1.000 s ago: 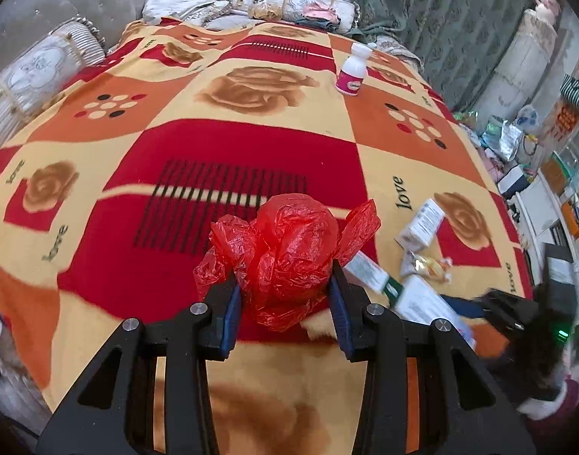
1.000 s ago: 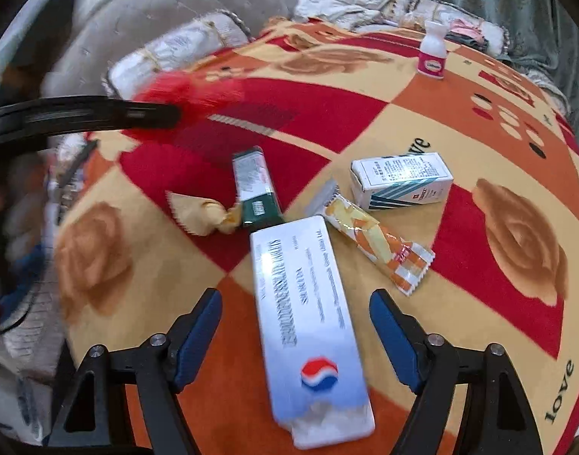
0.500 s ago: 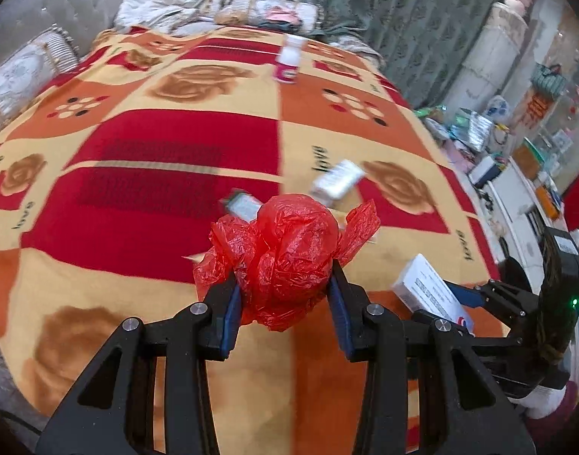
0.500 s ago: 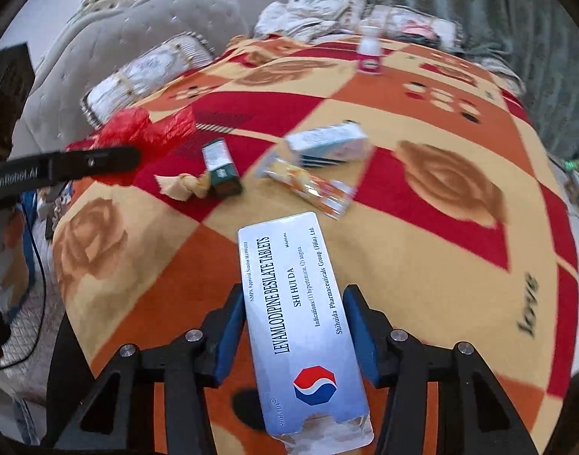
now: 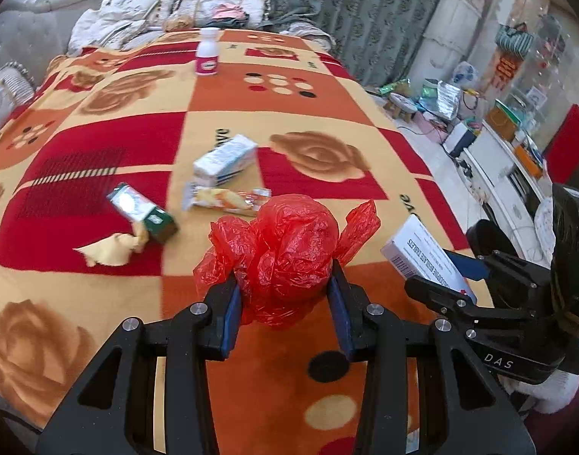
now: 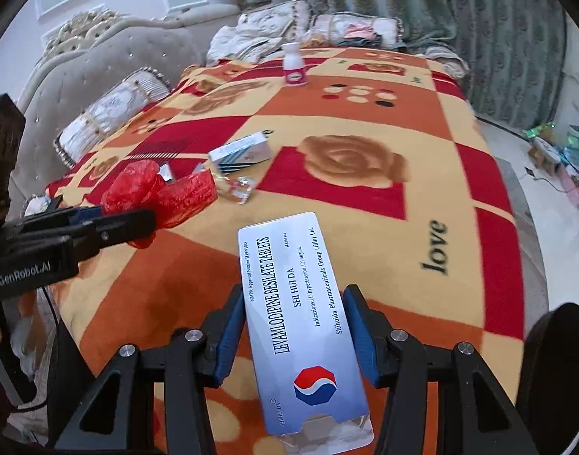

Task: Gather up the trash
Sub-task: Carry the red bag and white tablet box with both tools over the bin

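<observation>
My left gripper [image 5: 283,295] is shut on a crumpled red plastic bag [image 5: 289,250], held above the blanket; the bag also shows in the right wrist view [image 6: 156,193]. My right gripper [image 6: 293,326] is shut on a flat blue-white tablet box [image 6: 301,314], lifted off the bed; the box shows at the right of the left wrist view [image 5: 426,254]. On the blanket lie a small white-blue carton [image 5: 225,159], a snack wrapper [image 5: 228,199], a green-ended box [image 5: 143,208] and a crumpled yellow wrapper [image 5: 113,250].
A white bottle with a pink label [image 5: 207,57] stands far back on the patterned blanket [image 5: 308,106]. Pillows [image 5: 137,7] and a grey headboard [image 6: 99,64] lie behind. The bed's right edge drops to a cluttered floor [image 5: 441,113].
My right gripper closed on the tablet box and lifted it off the blanket. My left gripper, still holding the red bag, swung to the right, toward the right gripper.
</observation>
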Tool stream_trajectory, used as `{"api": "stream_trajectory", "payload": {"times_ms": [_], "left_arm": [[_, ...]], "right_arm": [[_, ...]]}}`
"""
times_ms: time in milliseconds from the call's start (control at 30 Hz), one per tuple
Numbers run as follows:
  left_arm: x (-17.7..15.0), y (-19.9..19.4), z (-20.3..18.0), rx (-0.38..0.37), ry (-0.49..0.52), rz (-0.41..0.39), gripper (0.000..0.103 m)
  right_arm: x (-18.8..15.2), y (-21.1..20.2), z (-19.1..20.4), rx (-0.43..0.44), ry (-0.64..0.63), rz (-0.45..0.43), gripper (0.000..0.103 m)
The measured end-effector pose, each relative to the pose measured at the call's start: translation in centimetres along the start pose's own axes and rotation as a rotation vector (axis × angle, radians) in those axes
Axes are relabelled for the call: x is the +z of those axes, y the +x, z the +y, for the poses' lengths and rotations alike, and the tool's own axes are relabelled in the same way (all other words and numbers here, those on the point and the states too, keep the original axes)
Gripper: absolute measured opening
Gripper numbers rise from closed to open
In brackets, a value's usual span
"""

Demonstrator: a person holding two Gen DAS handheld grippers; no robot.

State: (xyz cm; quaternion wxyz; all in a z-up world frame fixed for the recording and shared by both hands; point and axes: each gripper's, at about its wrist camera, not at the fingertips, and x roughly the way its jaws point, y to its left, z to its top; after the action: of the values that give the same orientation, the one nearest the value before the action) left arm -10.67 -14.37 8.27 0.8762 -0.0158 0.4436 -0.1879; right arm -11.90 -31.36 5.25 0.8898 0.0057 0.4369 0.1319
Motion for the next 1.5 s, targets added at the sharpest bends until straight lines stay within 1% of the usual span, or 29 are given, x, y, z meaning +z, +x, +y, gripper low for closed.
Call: {"api": "stream_trajectory", "payload": {"times_ms": [367,1033,1500], "left_arm": [[0.1,0.7,-3.7,-0.024,0.051,0.007,0.039],[0.4,2.6,-7.9,-0.06,0.12,0.035,0.039],[0.7,4.2,-12.7,-0.107,0.185,0.052,0.039]], "right_arm": [[-1.1,-1.8,-2.9,-0.039,0.045,-0.015,0.05],[-2.3,-4.1,-7.1,-0.087,0.122,-0.042,0.05],[-4.1,-6.3,-11.4,-0.146,0.205,-0.055,0.05]]}}
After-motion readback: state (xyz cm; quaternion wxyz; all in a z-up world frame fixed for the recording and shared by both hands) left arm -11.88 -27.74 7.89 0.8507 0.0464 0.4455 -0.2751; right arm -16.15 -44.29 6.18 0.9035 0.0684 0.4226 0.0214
